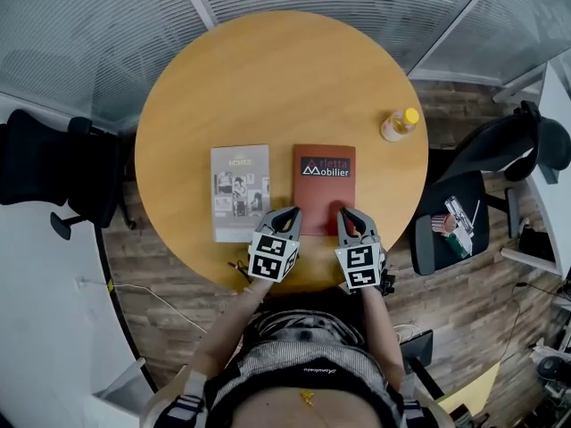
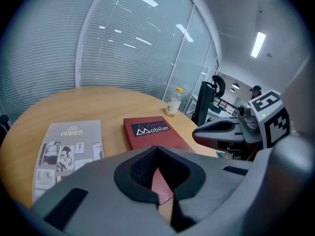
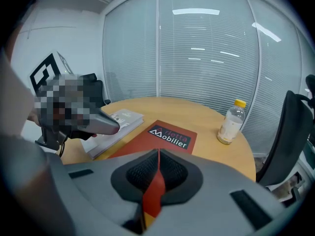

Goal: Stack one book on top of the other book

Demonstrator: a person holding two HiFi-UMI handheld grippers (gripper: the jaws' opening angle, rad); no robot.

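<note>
Two books lie side by side on the round wooden table point(image 1: 268, 78): a grey book point(image 1: 239, 192) on the left and a red book point(image 1: 323, 188) on the right, a narrow gap between them. My left gripper point(image 1: 292, 210) is shut and empty at the red book's near left corner. My right gripper point(image 1: 344, 212) is shut and empty over its near right edge. In the left gripper view the shut jaws point(image 2: 156, 154) point at the red book point(image 2: 147, 131), the grey book point(image 2: 69, 149) to its left. The right gripper view shows the red book point(image 3: 170, 135) just past its shut jaws point(image 3: 158, 154).
A small bottle with a yellow cap point(image 1: 399, 124) stands near the table's right edge. Black office chairs stand at the left point(image 1: 53, 172) and right point(image 1: 513, 150); a seat point(image 1: 451, 226) holding small items is close on the right. Glass walls with blinds lie behind.
</note>
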